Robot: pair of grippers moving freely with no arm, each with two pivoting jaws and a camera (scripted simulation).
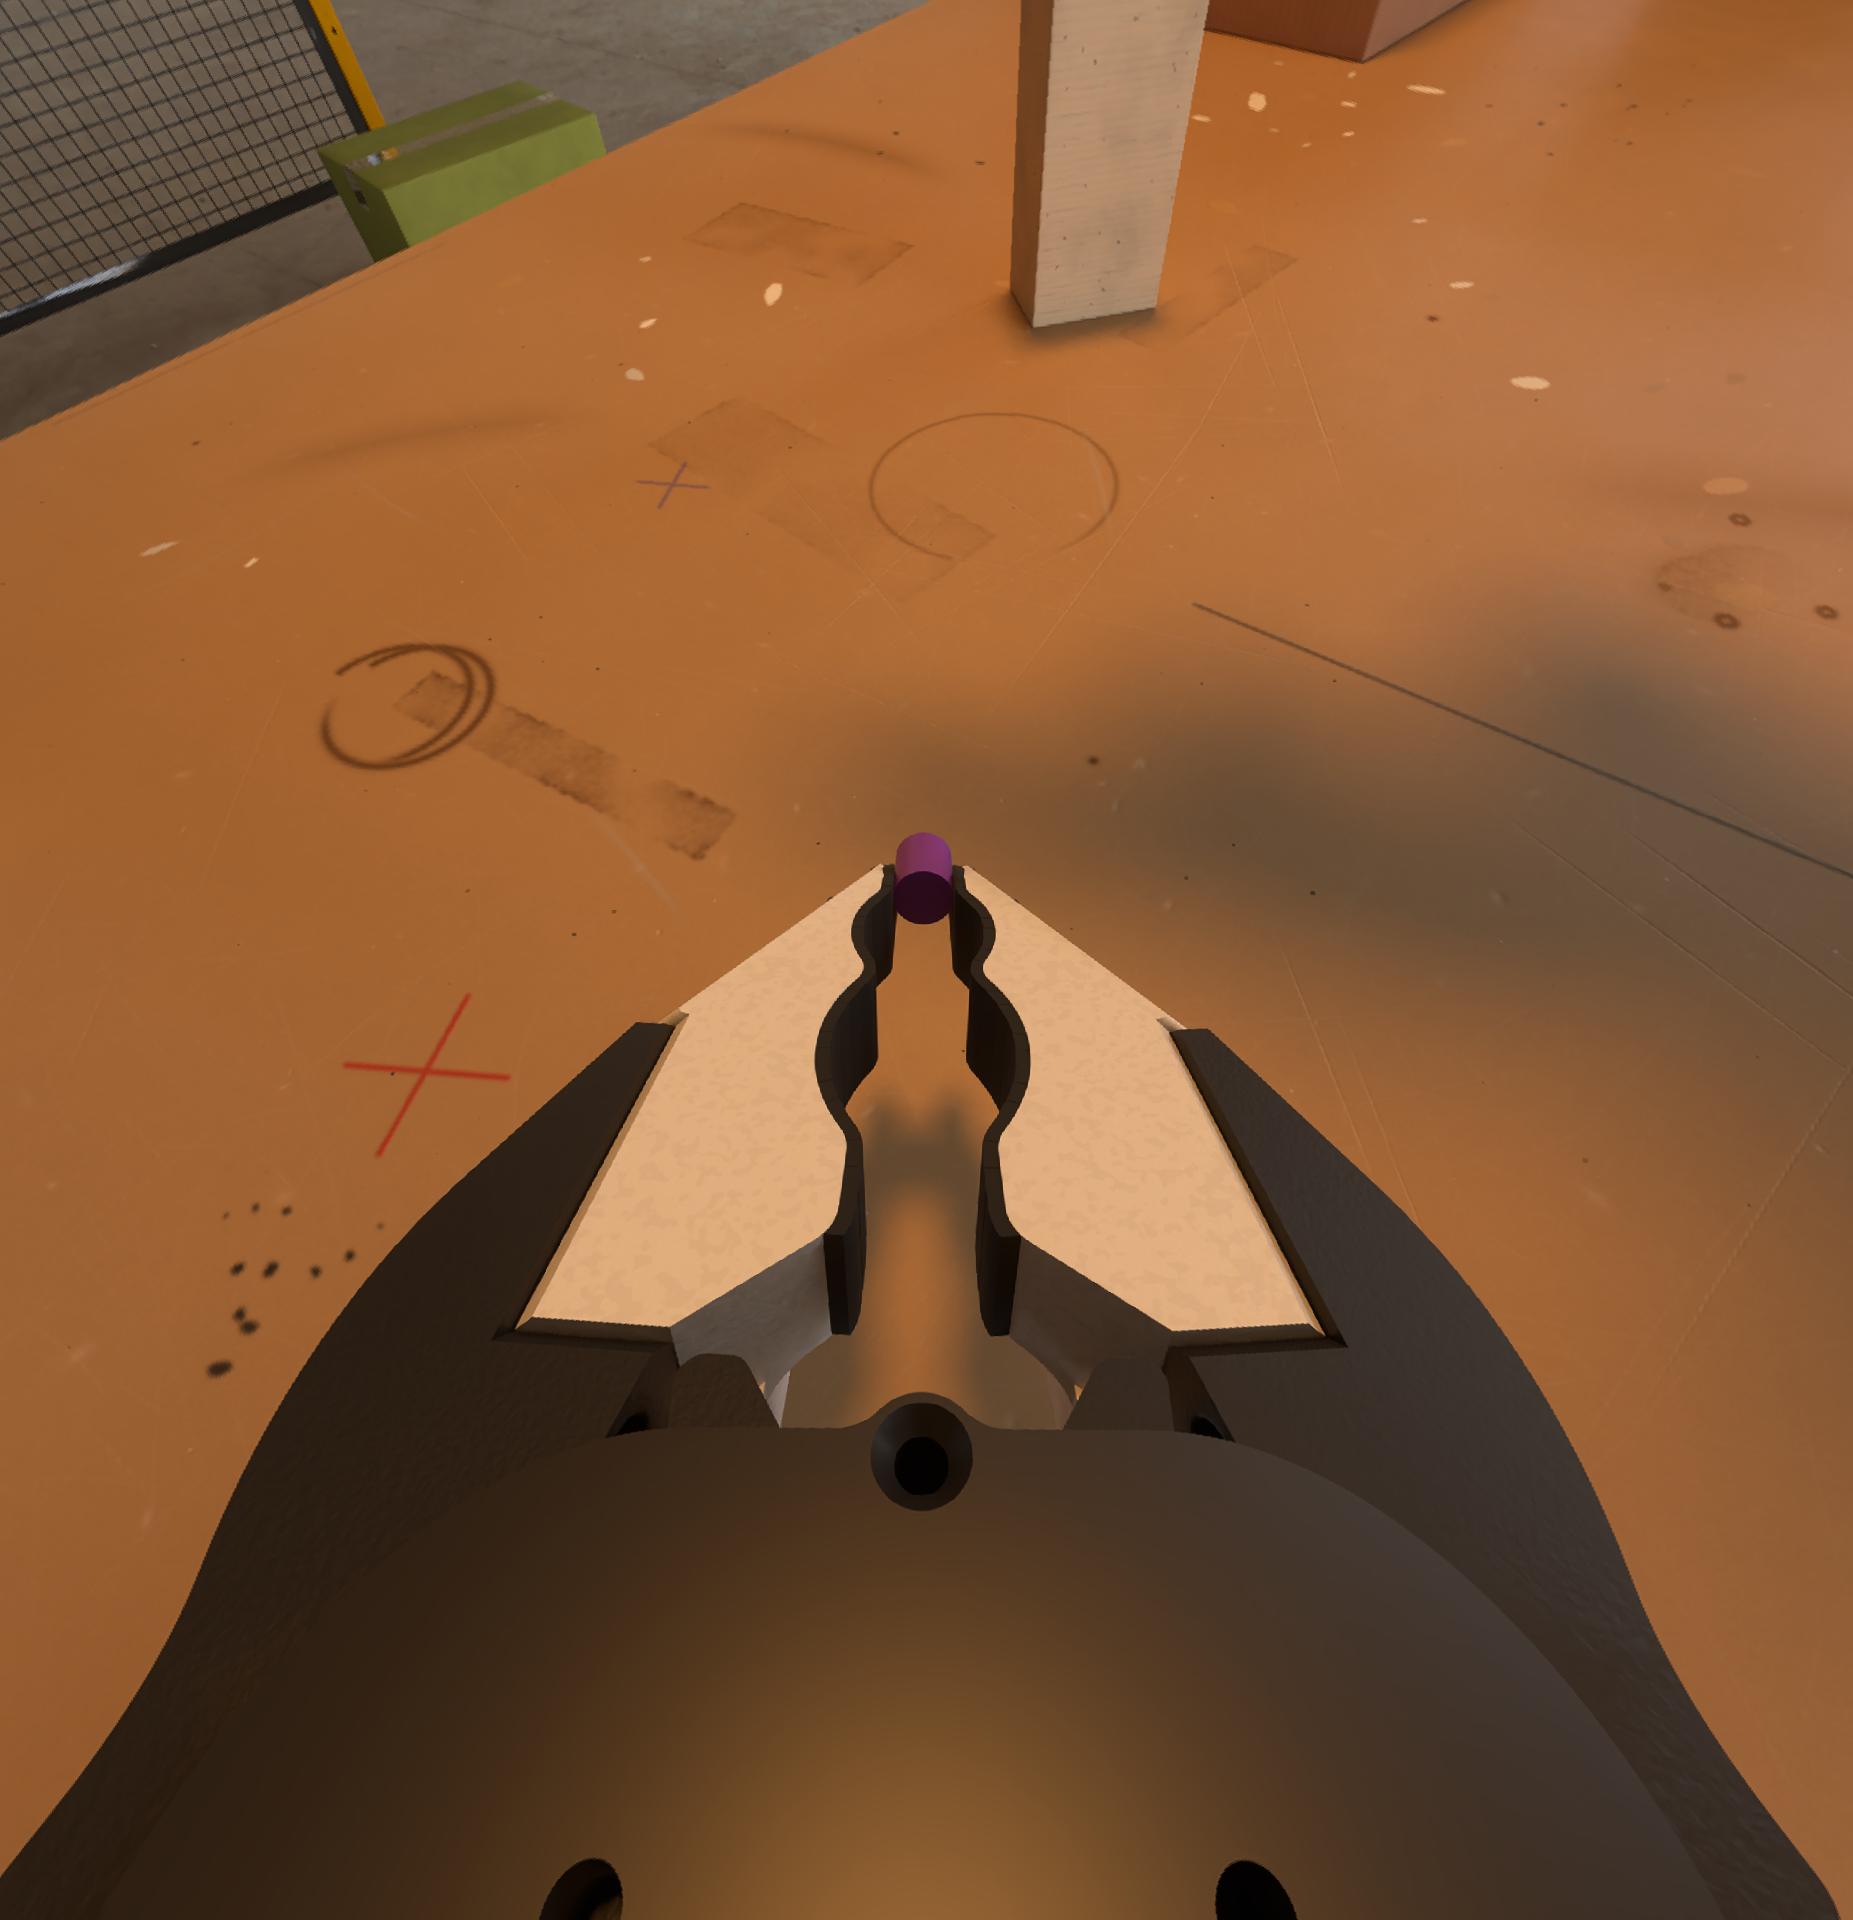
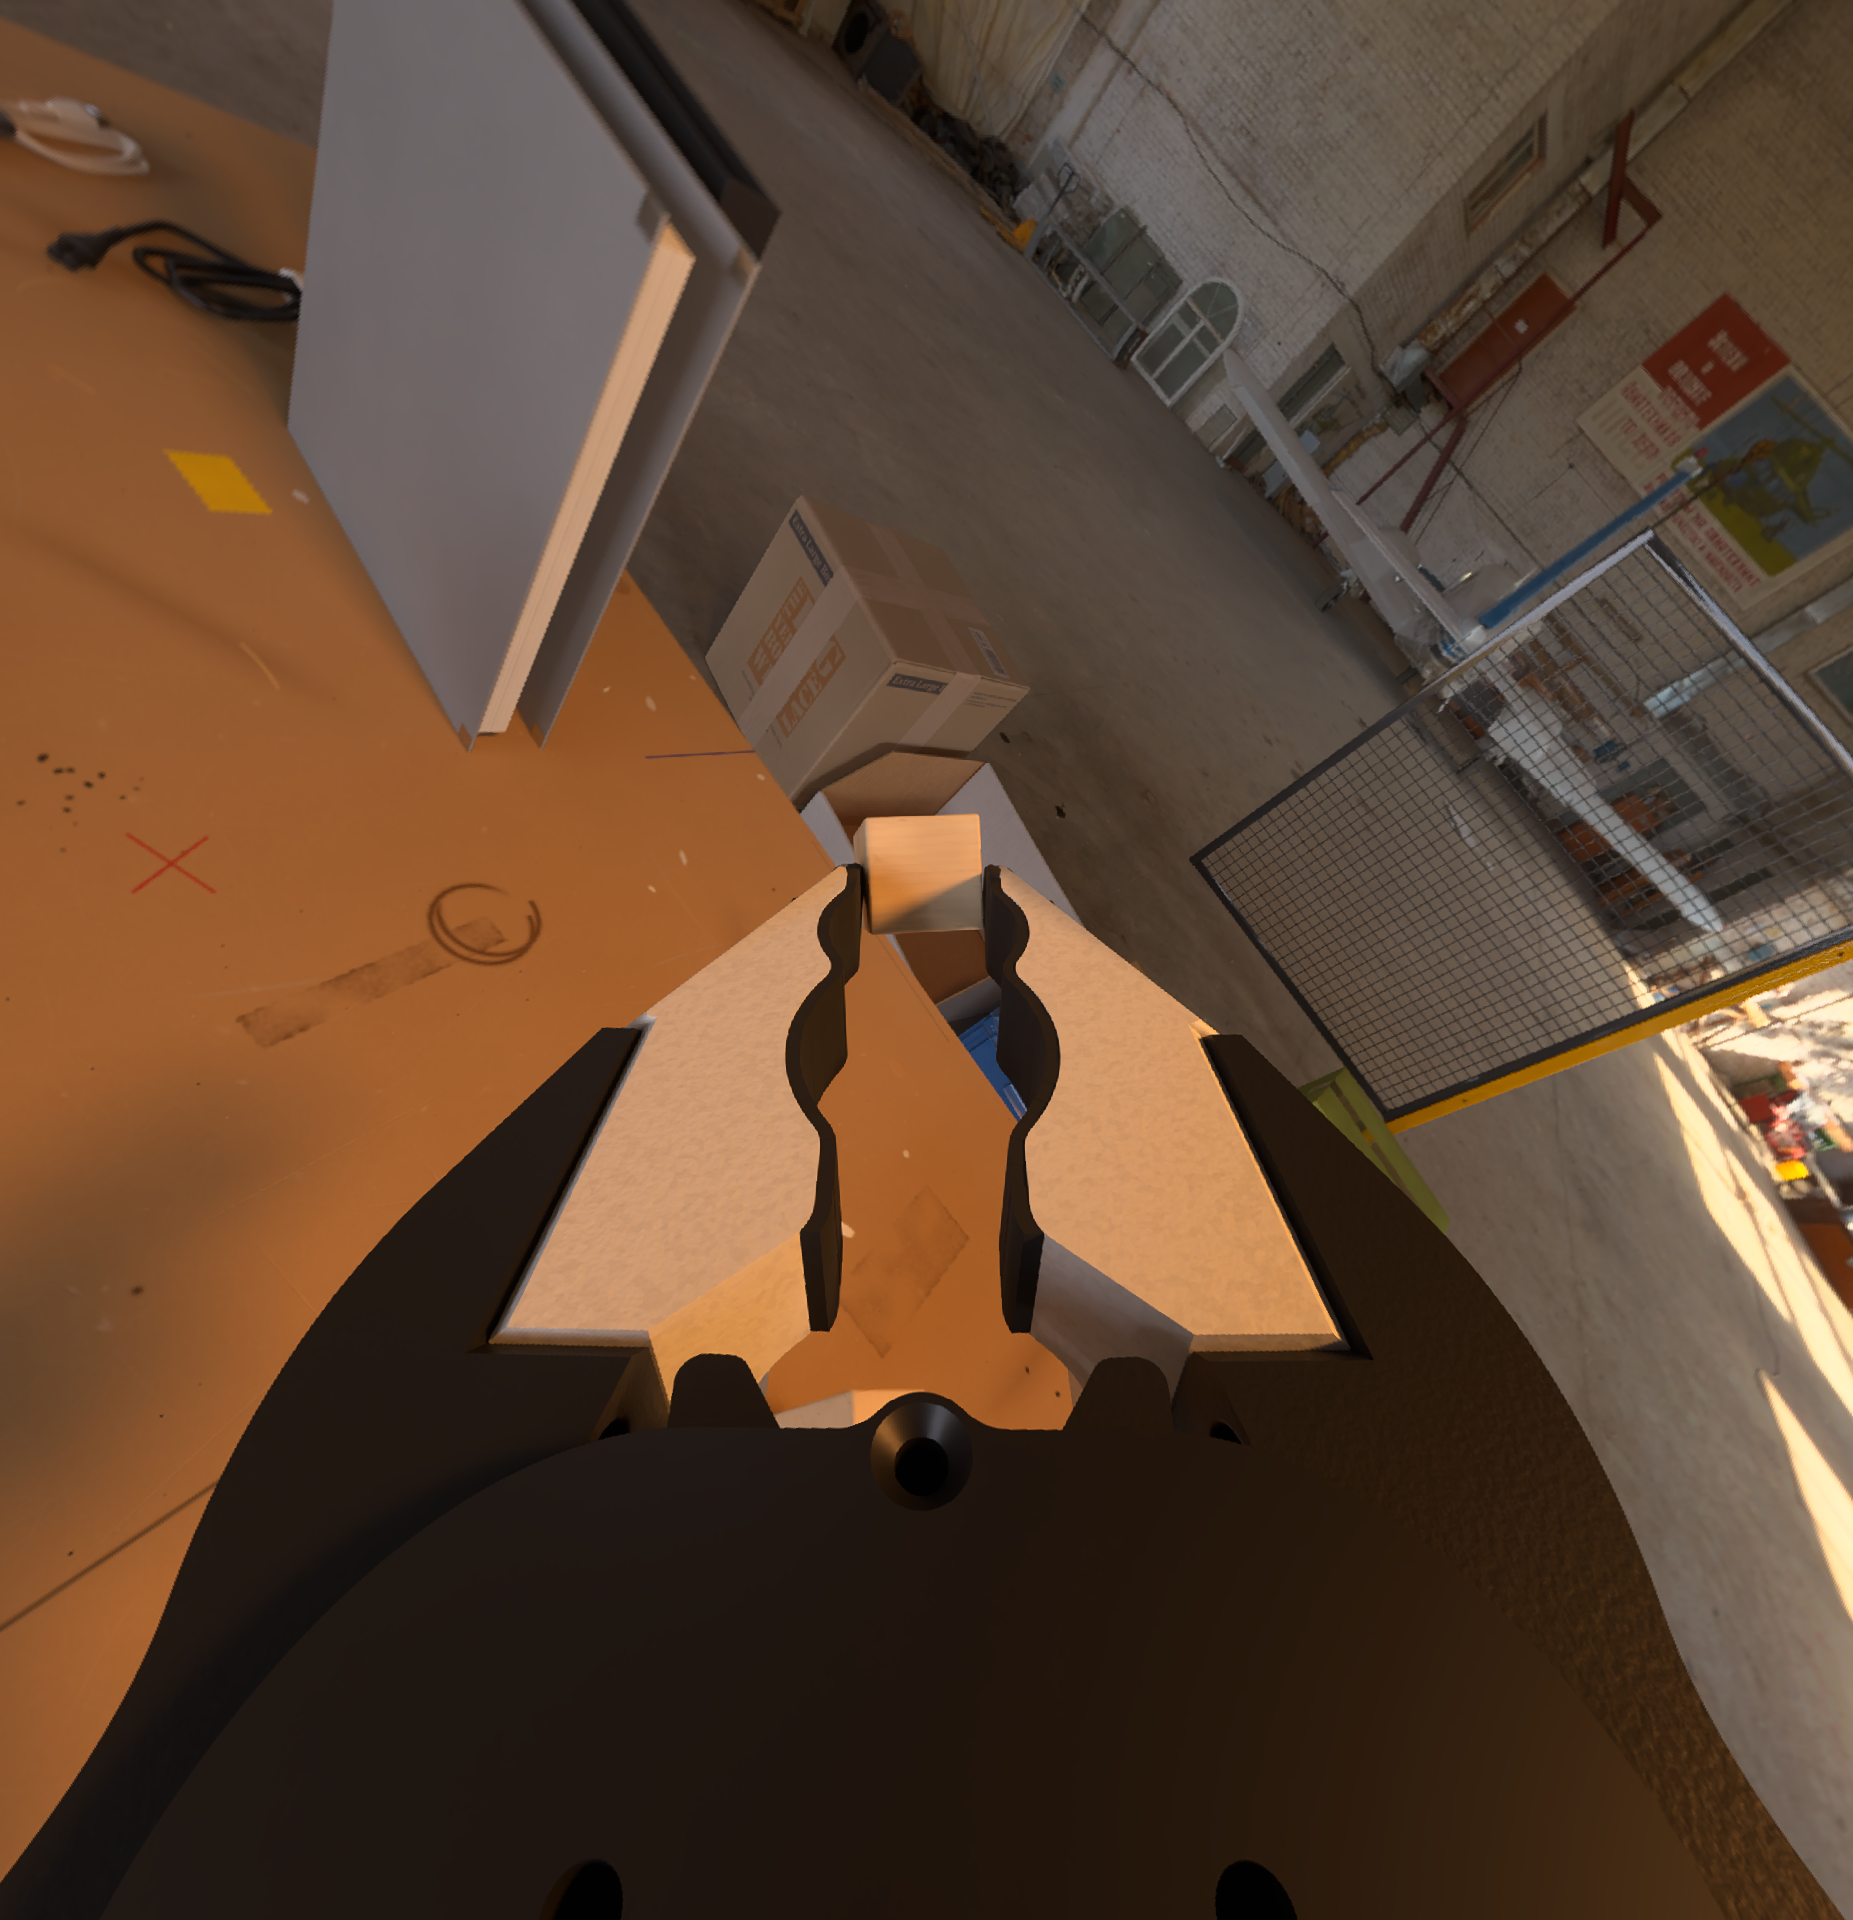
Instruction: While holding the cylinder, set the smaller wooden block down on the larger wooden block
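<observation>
The left gripper (image 1: 922,883) pinches a small purple cylinder (image 1: 923,878) at its fingertips, above the orange table (image 1: 1317,1039). The right gripper (image 2: 922,883) clamps the smaller wooden block (image 2: 922,871), likely light and rigid, by opposite flat sides. The tall larger wooden block (image 1: 1104,156) stands upright beyond the cylinder, nothing between.

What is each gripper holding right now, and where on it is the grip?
The left gripper pinches the purple cylinder by its curved sides at the fingertips. The right gripper clamps the small wooden block on two opposite faces.
</observation>
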